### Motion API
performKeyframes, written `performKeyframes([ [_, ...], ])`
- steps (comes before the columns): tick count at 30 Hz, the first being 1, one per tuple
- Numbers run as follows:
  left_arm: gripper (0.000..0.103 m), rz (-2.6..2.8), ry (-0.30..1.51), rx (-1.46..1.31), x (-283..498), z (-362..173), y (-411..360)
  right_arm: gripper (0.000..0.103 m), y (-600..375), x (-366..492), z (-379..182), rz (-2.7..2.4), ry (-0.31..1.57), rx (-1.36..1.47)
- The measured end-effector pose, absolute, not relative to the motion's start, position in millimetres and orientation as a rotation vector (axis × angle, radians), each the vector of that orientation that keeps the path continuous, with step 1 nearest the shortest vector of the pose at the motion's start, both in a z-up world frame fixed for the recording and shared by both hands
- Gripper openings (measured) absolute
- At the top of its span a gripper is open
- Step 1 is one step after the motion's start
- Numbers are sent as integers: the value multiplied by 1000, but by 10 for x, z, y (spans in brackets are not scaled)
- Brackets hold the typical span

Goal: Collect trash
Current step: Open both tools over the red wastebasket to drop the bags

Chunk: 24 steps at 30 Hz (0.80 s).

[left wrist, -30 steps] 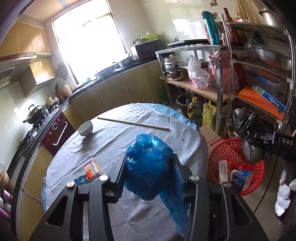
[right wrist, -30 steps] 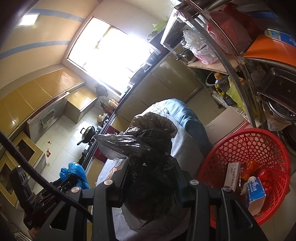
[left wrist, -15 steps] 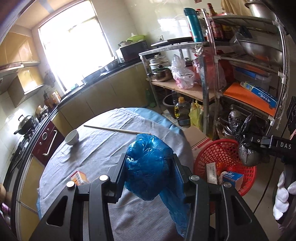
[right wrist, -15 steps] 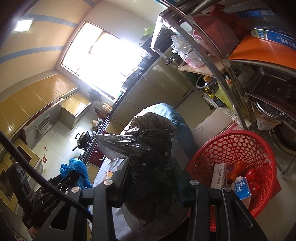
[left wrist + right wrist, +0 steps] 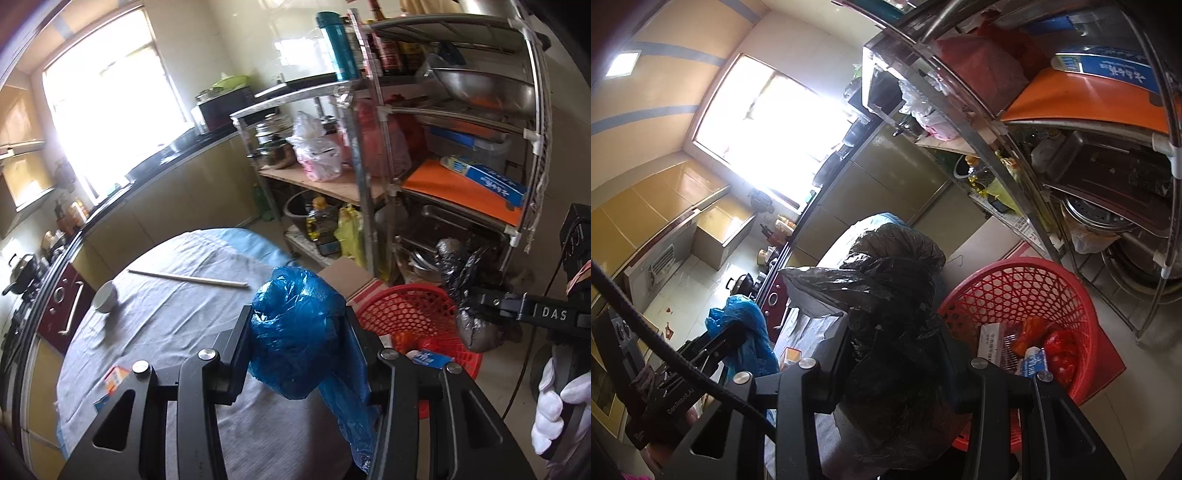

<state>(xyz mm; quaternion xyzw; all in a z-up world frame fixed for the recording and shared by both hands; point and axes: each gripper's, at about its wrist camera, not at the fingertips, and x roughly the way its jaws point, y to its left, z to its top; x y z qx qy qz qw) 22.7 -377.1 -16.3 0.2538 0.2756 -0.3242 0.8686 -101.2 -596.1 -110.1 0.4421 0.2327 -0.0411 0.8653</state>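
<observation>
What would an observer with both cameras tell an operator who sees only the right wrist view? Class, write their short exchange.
Operator: I see the black bag in the right gripper and the red basket. Is any dishware on the table?
Observer: Yes, a white bowl stands on the grey tablecloth.
Operator: Anything near it?
Observer: A long pale stick lies flat, apart from the bowl, toward the table's far edge.
</observation>
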Motion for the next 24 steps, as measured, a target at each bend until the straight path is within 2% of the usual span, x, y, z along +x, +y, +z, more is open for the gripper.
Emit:
performKeyframes([
  [13,48,-790,612,580,229,-522,-4275,44,-6153,-1094,-1369,-138,526,992],
  [17,51,-880,645,564,276,-635,-4446,57,-6216,-1082,-1480,-157,543,1028],
  [19,58,-923,659,564,305,-707,-4540,57,-6257,-1082,-1535,-166,542,1040],
  [24,59,-921,707,562,426,-829,-4558,58,-6323,-1145,-1553,-215,534,1052],
])
